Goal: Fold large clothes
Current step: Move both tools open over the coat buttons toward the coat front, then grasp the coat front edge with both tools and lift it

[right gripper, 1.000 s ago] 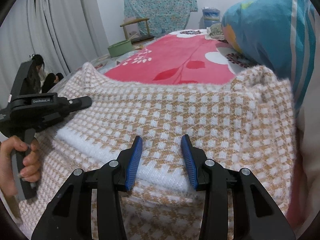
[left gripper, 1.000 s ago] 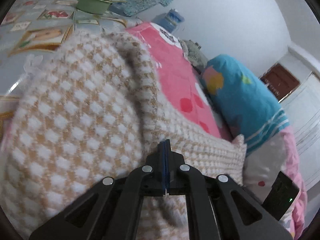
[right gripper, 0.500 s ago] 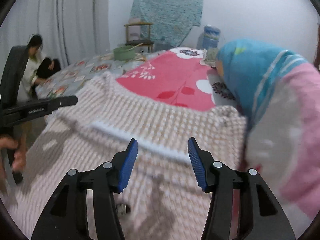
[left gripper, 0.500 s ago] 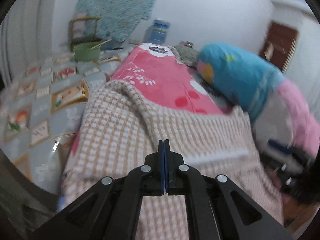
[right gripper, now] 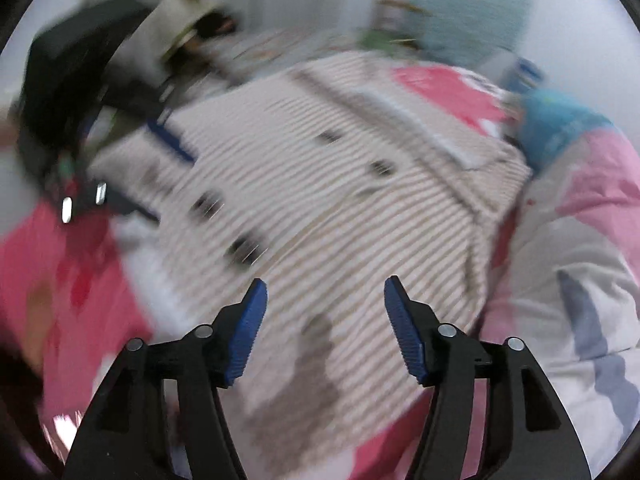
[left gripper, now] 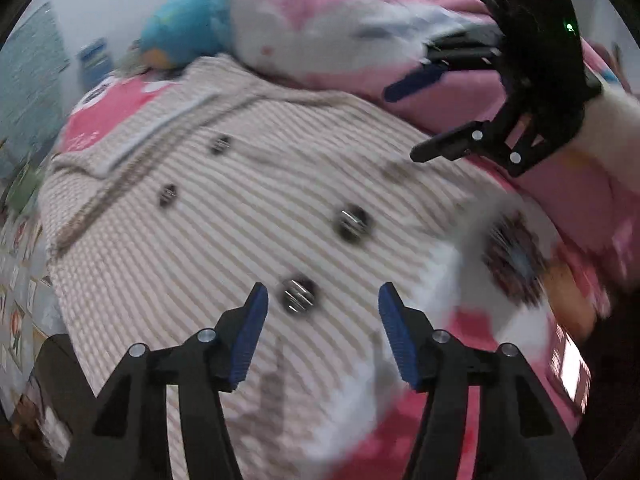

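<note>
A beige and white checked knit cardigan (left gripper: 248,224) with dark buttons (left gripper: 298,295) lies spread flat on the pink bed; it also shows in the right wrist view (right gripper: 332,208). Both views are motion-blurred. My left gripper (left gripper: 320,300) is open and empty above the cardigan's lower part, near a button. My right gripper (right gripper: 324,296) is open and empty above the cardigan's lower edge. The right gripper (left gripper: 420,116) shows at the upper right of the left wrist view, open; the left gripper (right gripper: 160,172) shows at the left of the right wrist view.
A pink floral sheet (left gripper: 104,112) covers the bed. A blue, pink and white bundle of bedding (left gripper: 304,28) lies along the cardigan's far side, and also shows in the right wrist view (right gripper: 580,208). A seated person (right gripper: 188,20) is on the floor beyond the bed.
My left gripper has opened and let go of the cardigan. Both grippers have pulled back and swung to look over the cardigan, which now lies flat with its buttons up.
</note>
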